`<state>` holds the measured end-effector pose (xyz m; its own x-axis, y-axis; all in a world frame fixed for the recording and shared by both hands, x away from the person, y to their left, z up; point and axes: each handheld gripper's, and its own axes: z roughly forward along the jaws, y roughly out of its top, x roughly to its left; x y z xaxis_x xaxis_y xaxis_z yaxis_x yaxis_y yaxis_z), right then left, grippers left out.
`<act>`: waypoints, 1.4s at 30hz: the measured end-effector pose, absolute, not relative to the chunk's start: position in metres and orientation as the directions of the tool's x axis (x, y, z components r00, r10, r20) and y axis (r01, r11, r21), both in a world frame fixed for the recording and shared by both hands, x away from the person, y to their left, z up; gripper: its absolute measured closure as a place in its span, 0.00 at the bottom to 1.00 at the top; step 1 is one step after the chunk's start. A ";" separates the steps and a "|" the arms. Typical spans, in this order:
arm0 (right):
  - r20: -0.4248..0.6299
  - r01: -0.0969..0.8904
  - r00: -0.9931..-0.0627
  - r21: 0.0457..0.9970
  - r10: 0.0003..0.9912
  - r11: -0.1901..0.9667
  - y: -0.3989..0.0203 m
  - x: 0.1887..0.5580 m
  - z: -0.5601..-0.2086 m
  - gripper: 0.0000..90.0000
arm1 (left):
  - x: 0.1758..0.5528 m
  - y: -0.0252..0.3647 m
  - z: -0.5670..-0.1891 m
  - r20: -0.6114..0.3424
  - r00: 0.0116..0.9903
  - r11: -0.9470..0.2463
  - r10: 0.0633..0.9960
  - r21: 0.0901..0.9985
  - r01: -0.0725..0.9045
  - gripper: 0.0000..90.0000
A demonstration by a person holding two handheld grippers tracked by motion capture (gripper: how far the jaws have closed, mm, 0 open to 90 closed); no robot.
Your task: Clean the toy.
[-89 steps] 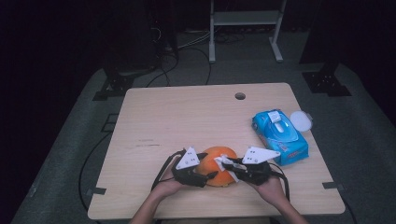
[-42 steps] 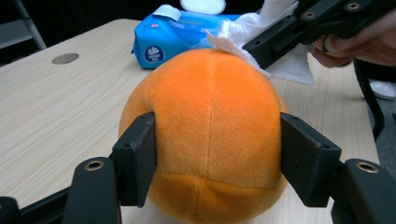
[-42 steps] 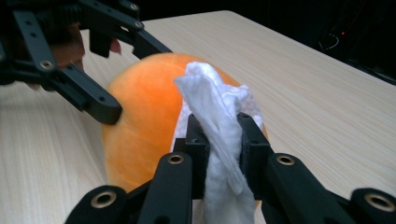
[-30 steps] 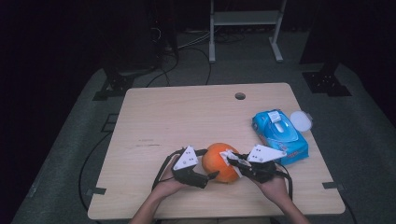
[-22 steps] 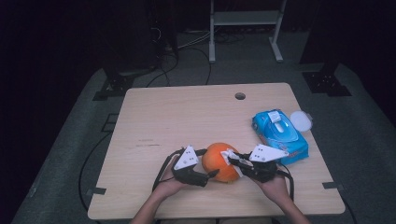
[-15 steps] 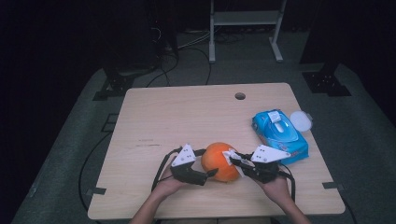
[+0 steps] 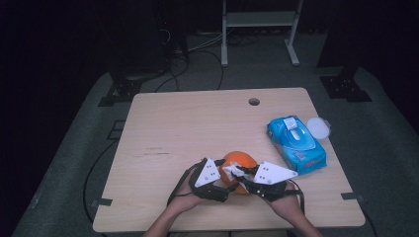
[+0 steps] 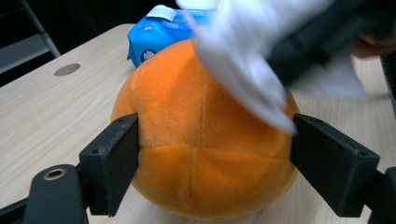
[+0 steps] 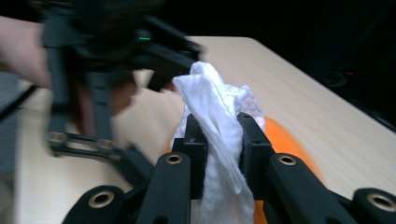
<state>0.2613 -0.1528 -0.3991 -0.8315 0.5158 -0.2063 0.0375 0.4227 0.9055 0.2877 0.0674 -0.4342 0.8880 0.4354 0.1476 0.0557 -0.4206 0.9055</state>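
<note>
A light wooden table [image 7: 197, 128] with a round hole [image 7: 254, 101] near its twelve o'clock edge stands on a grey mat [image 7: 385, 148], with dark floor around it and the room beyond in near darkness. At twelve o'clock behind the table stands a white metal rack [image 7: 259, 22], with black cables [image 7: 197, 47] trailing over the floor towards eleven o'clock, where a dark stand [image 7: 131, 74] rises on a black foot. Another black foot [image 7: 346, 86] sits at two o'clock, and small dark tape strips [image 7: 101, 202] mark the mat by the near corners.
</note>
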 end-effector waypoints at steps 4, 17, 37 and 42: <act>-0.204 0.073 -0.789 0.905 0.579 0.418 -0.172 0.270 -0.399 0.84 | 0.290 0.071 -0.435 0.128 0.890 -0.411 0.437 0.909 0.071 0.20; -0.220 0.028 -0.838 0.897 0.499 0.442 -0.144 0.254 -0.398 0.84 | 0.278 0.059 -0.432 0.222 0.885 -0.454 0.409 0.891 -0.014 0.23; -0.087 0.160 -0.809 0.919 0.581 0.360 -0.179 0.271 -0.397 0.85 | 0.281 0.055 -0.431 0.073 0.909 -0.394 0.409 0.913 0.104 0.14; -0.098 0.140 -0.858 0.900 0.504 0.414 -0.151 0.262 -0.398 0.85 | 0.284 0.055 -0.436 0.102 0.899 -0.428 0.425 0.898 0.100 0.18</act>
